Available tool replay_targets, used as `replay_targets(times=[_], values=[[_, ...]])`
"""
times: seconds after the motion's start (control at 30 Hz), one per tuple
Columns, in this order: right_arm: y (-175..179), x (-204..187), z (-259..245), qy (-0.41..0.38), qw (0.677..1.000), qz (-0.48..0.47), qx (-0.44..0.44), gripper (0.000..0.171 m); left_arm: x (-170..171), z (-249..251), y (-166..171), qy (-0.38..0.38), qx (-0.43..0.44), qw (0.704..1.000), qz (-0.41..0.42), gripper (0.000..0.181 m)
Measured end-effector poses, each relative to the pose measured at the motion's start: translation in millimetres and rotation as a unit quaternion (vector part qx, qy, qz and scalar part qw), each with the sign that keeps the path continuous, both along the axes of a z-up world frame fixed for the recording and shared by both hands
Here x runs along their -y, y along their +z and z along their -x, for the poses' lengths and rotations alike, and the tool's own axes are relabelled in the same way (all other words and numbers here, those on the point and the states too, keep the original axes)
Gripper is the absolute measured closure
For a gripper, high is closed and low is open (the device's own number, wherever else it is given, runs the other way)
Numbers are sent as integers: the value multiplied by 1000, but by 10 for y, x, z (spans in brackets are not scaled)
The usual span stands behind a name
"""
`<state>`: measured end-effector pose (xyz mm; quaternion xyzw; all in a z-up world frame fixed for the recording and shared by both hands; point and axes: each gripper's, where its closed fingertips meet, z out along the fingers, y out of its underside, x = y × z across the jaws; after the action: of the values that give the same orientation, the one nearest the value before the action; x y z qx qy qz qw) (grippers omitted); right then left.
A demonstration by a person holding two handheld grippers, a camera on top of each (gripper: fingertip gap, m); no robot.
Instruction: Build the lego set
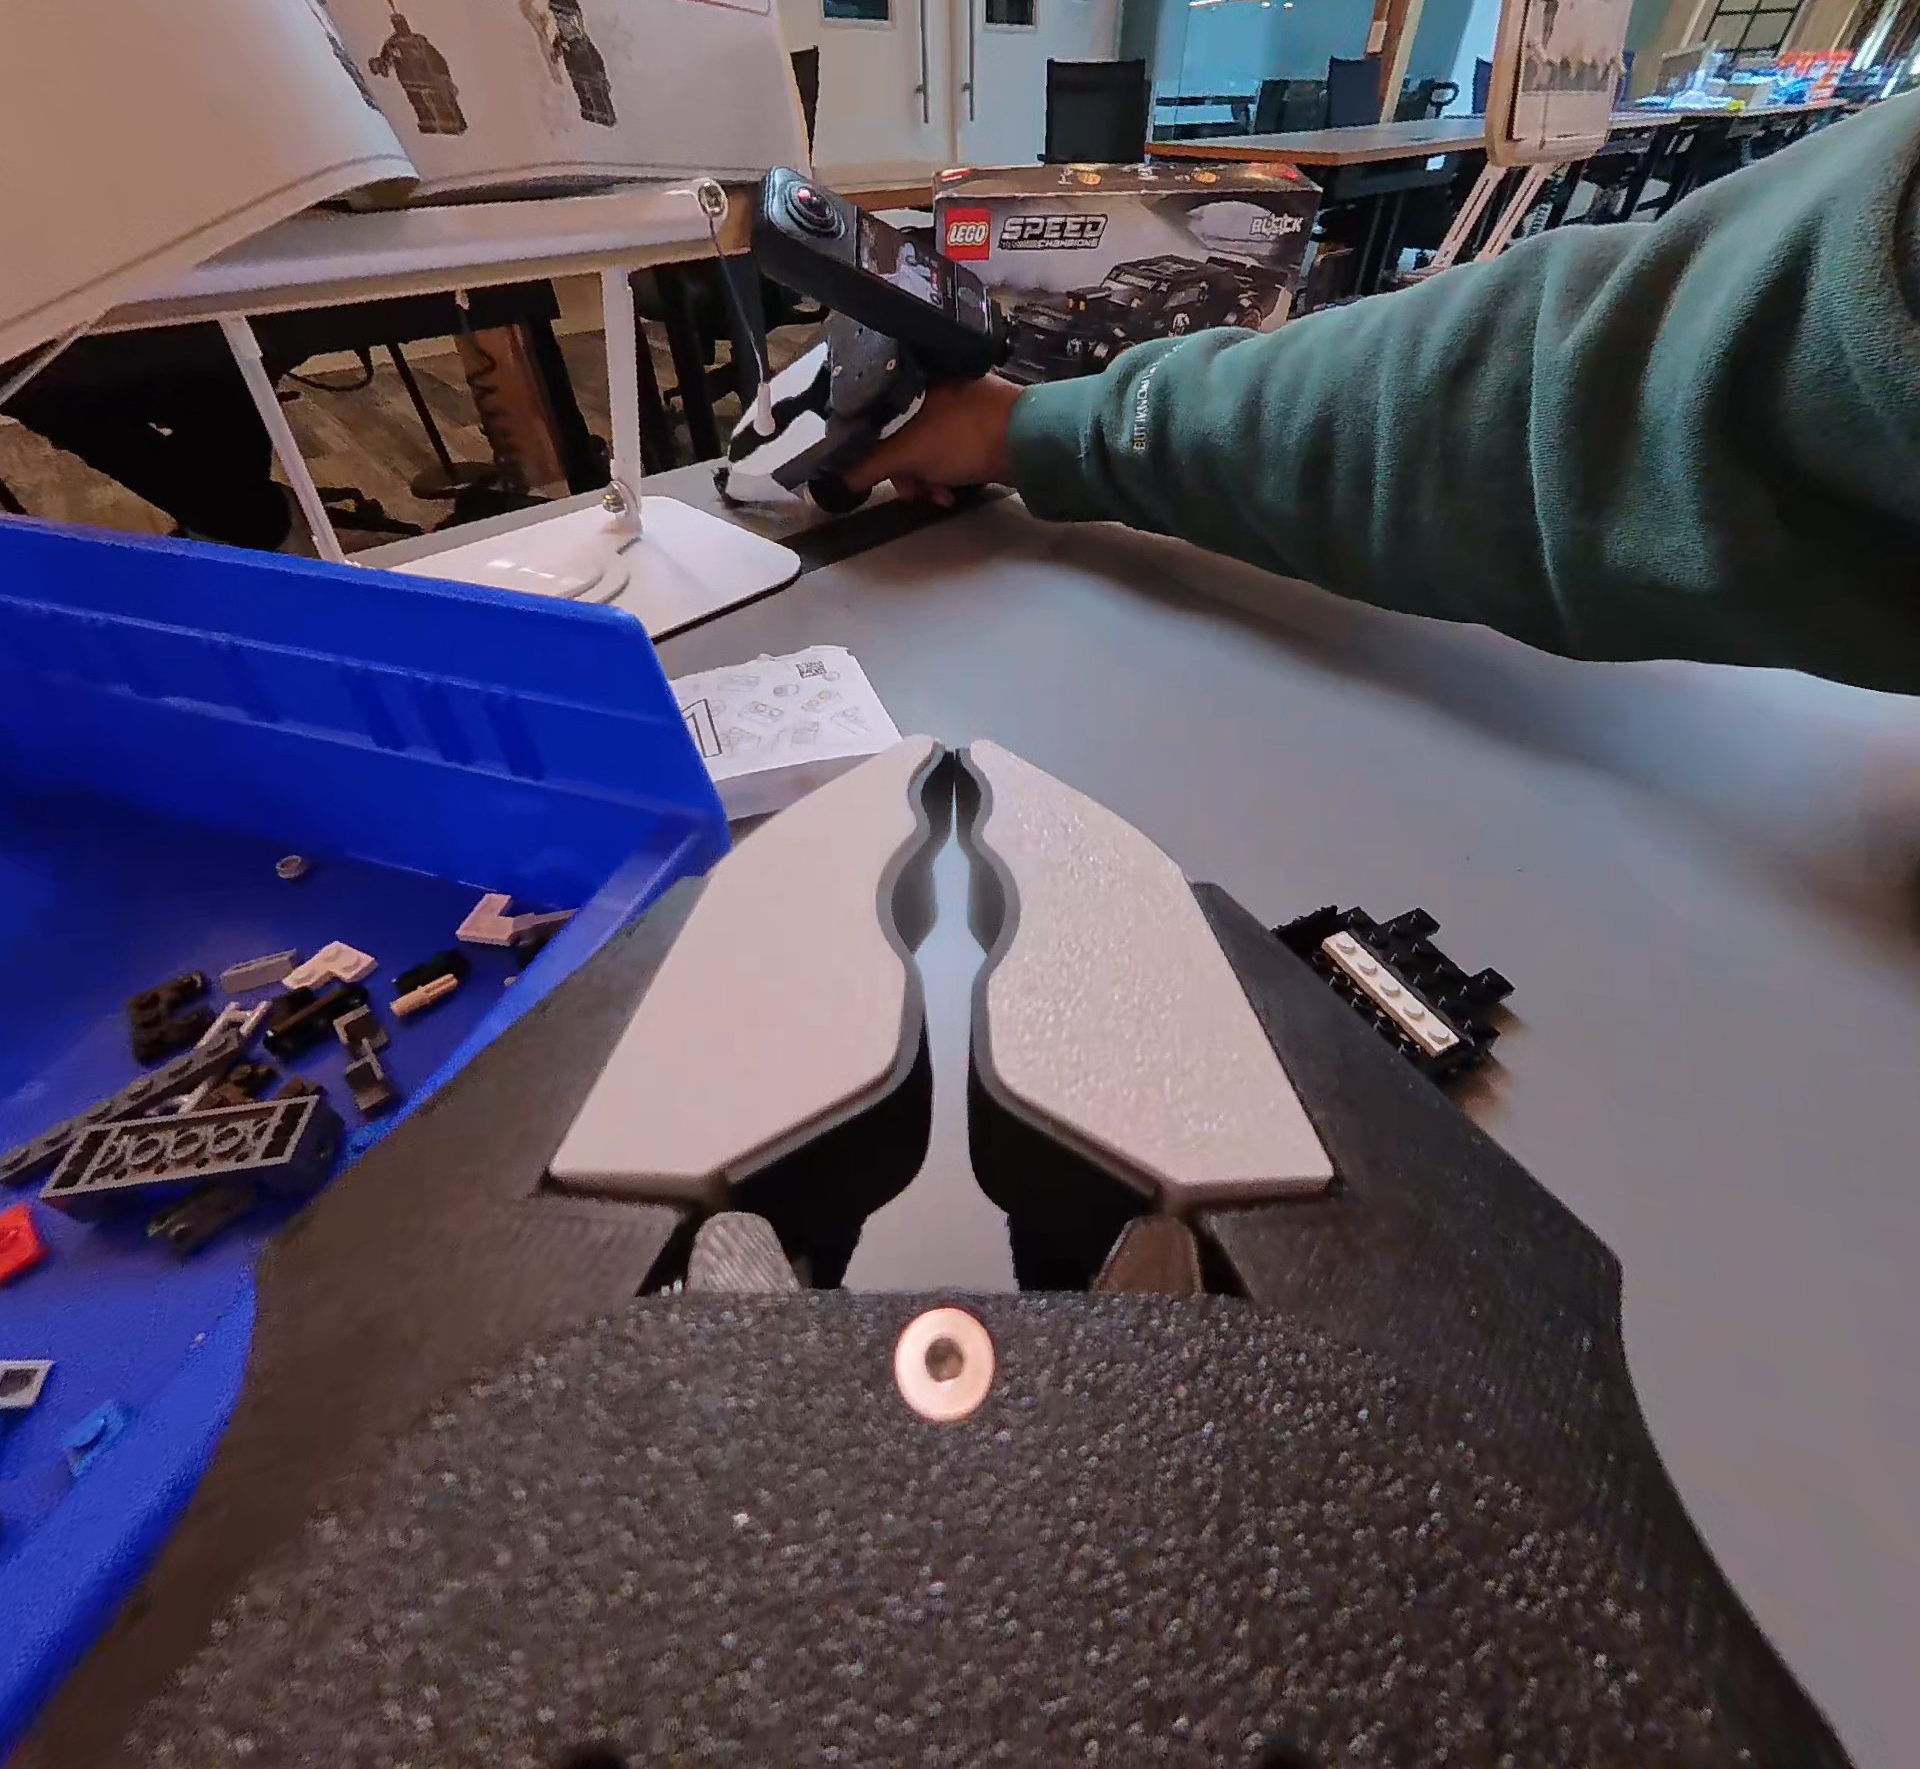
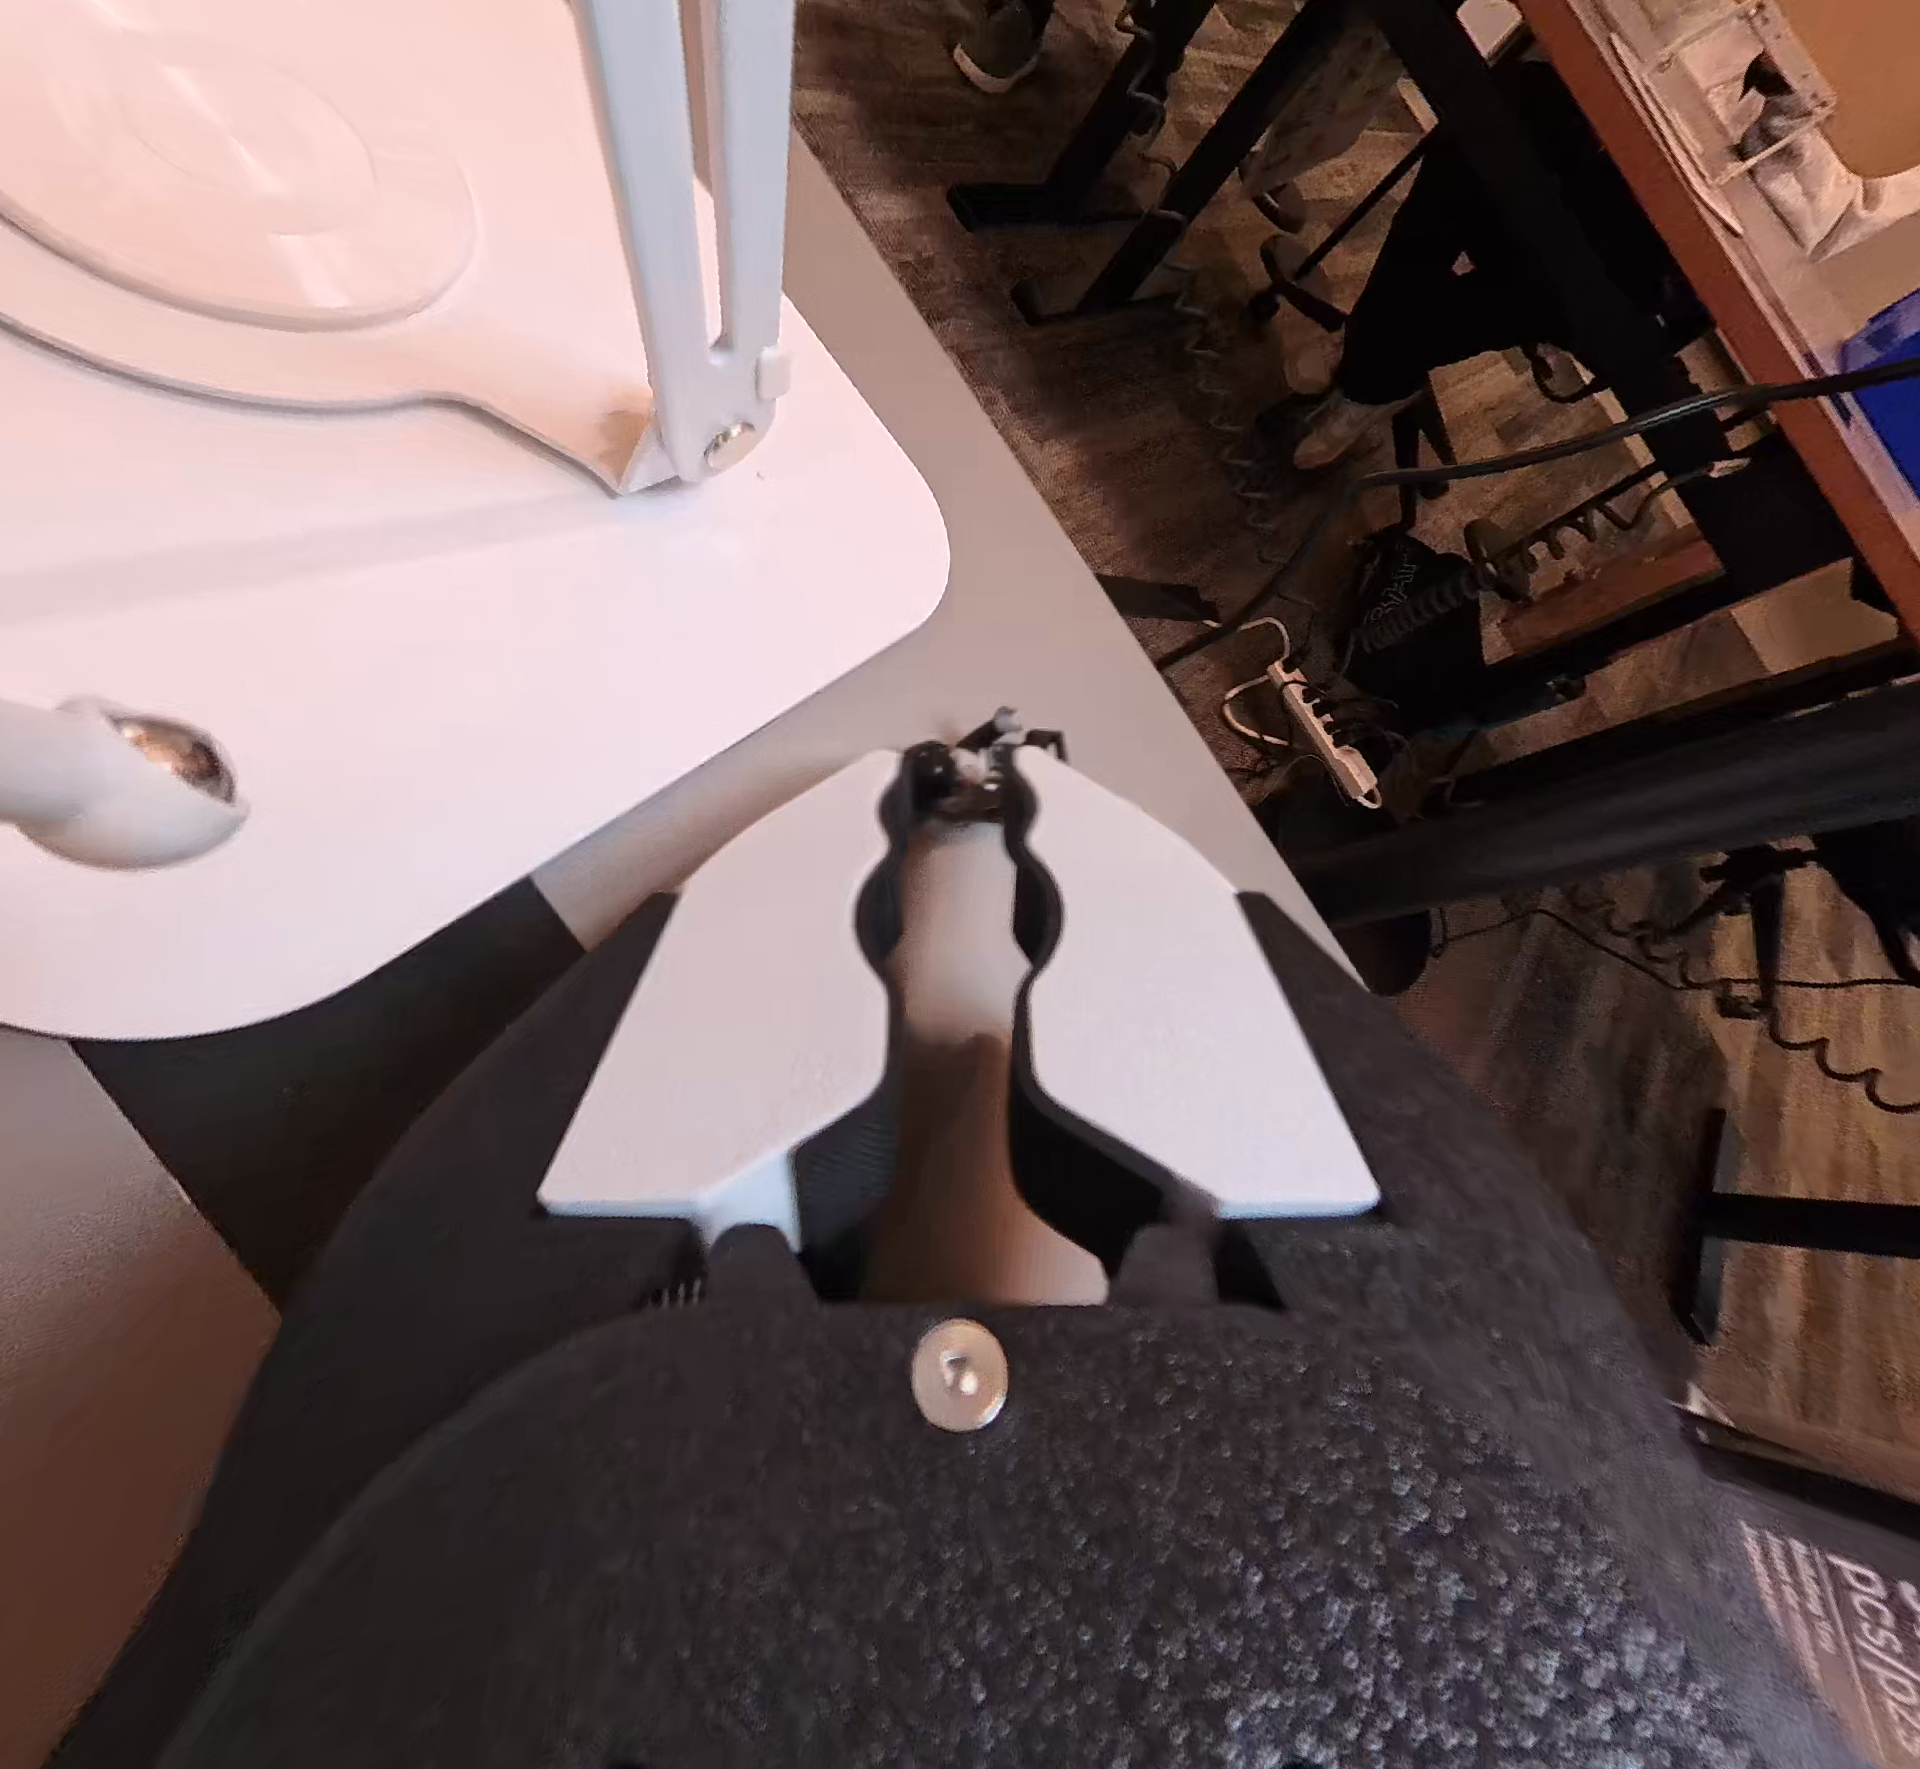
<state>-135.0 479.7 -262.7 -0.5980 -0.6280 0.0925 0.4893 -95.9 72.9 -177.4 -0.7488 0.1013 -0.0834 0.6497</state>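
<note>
An open office with desks lies beyond the grey table [image 1: 1195, 680]. On it stand a white stand [image 2: 416, 628] and a blue bin [image 1: 364, 732] of bricks. The left gripper [image 1: 954, 763] hovers clenched and empty. The right gripper [image 2: 971, 774] pinches what seems a small black piece [image 2: 987, 753] near the table edge.

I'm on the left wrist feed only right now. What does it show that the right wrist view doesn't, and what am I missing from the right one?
Only the left wrist view shows the blue bin of loose bricks, the black plate assembly on the grey table, the folded leaflet, the open instruction booklet and the set box; left gripper jaws shut, empty.

Only the right wrist view shows the small dark piece clamped in the right gripper, plus floor cables.

Both show the white stand base.
</note>
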Motion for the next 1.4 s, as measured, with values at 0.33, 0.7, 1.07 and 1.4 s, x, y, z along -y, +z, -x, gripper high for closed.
replay_targets(times=[0.33,0.7,1.07,1.4], values=[[232,313,-454,11,999,-40,-13,171,15,-25,-20,-12,12,1000,3,181],[54,-70,-370,36,987,151,-37,106,18,-42,-131,-18,-1,1000,12,181],[-77,-36,-271,52,973,217,51,141,-30,-54,-181,-26,-4,1000,16,181],[909,1998,-1284,81,954,210,-199,141,-46,-304,-6,-60,12,998,-1,181]])
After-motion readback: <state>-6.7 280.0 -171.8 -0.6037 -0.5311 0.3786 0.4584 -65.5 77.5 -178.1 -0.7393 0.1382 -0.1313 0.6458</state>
